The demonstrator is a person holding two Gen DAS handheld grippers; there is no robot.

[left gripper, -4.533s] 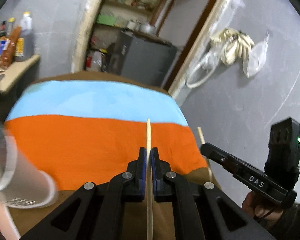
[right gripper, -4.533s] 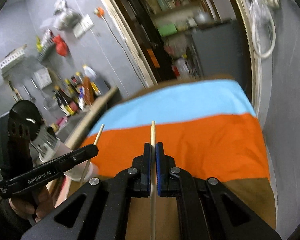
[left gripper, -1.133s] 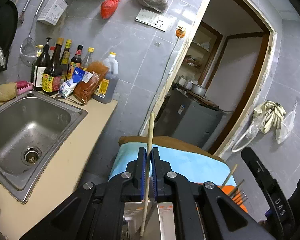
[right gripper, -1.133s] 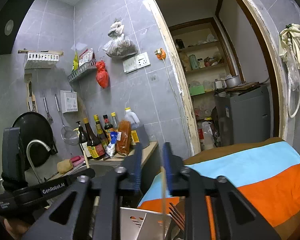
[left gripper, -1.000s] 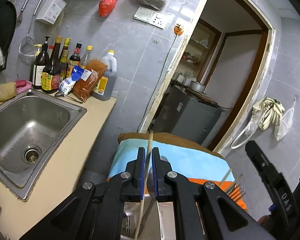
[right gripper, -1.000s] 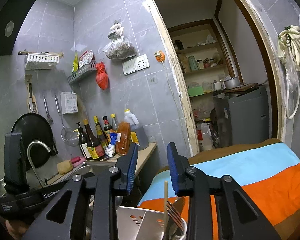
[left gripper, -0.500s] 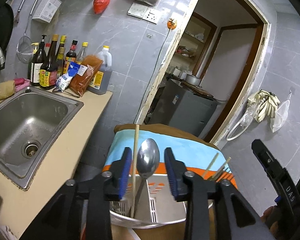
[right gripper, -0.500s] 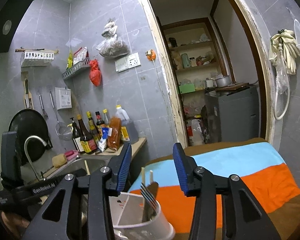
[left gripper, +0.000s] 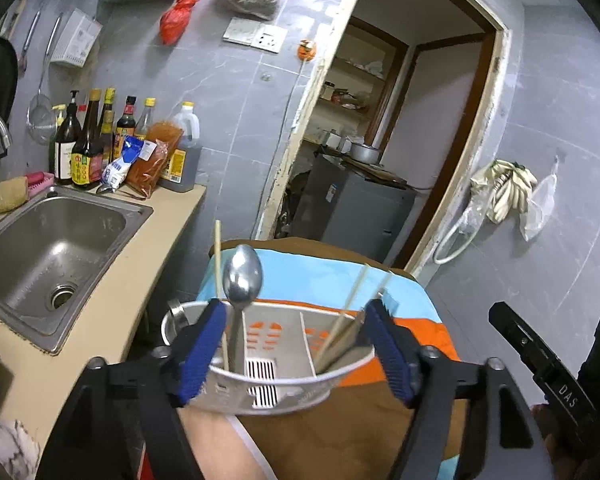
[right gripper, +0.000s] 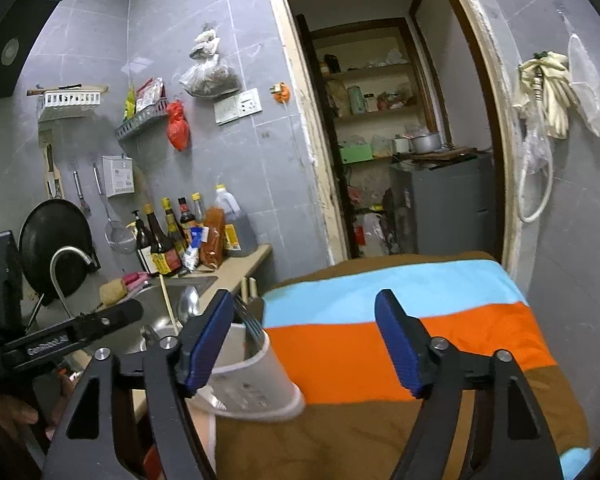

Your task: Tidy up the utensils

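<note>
A white divided utensil holder (left gripper: 278, 360) stands on the striped cloth (left gripper: 328, 272). Its left part holds a metal spoon (left gripper: 242, 272) and one wooden chopstick (left gripper: 218, 256); its right part holds chopsticks (left gripper: 352, 300) leaning right. My left gripper (left gripper: 296, 350) is wide open just above the holder, with nothing in it. In the right wrist view the holder (right gripper: 256, 380) sits at lower left with a fork (right gripper: 246, 320) sticking out. My right gripper (right gripper: 308, 344) is wide open and empty, over the cloth (right gripper: 420, 320) to the right of the holder.
A steel sink (left gripper: 44, 248) is set in the beige counter (left gripper: 140, 280) on the left, with sauce bottles (left gripper: 96, 144) at its back. A doorway with a grey cabinet (left gripper: 356, 208) lies behind the cloth. A grey tiled wall (left gripper: 560, 220) closes the right side.
Both grippers opened and let go of their chopsticks, which now stand in the holder. Both grippers then drew back and opened wider.
</note>
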